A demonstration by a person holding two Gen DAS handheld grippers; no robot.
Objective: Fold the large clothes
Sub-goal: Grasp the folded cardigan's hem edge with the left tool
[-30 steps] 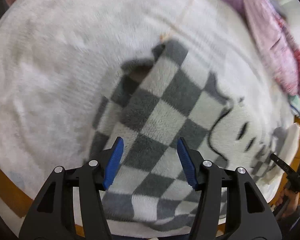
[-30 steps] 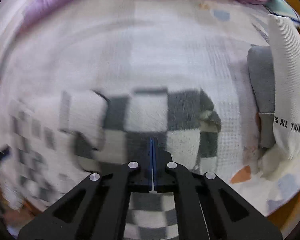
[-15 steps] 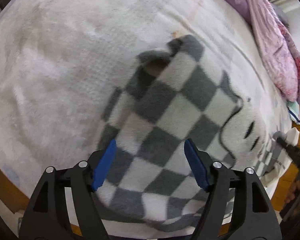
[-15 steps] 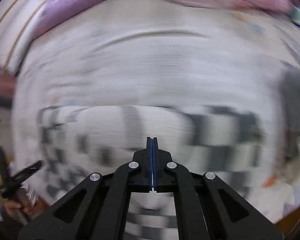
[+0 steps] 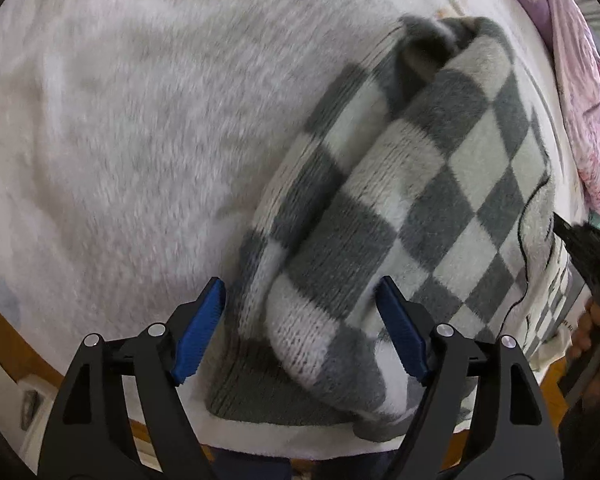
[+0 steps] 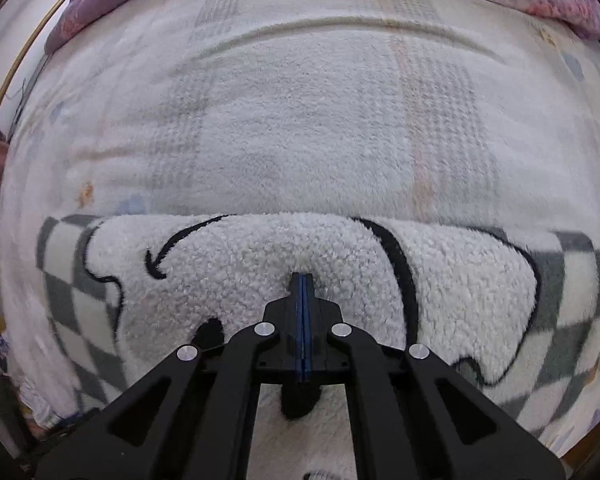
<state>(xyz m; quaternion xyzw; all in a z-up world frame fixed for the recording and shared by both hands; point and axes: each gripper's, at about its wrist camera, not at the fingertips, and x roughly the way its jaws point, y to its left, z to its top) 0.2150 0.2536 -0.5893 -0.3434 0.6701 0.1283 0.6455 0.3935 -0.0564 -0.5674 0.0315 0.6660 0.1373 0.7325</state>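
Folding well means the wide-open left gripper (image 5: pixel 300 324) closing on the checkered sweater (image 5: pixel 420 200) sleeve at the blanket's (image 5: pixel 140 120) near edge, while the right gripper (image 6: pixel 302 280), jaws together, pins it.

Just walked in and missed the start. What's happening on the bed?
A person is folding a grey-and-white checkered sweater on a white fleece blanket. The left hand-held gripper is open, its blue pads either side of the folded sleeve end. The right hand-held gripper is shut, its tip pressed into the sweater's fluffy white cartoon patch.
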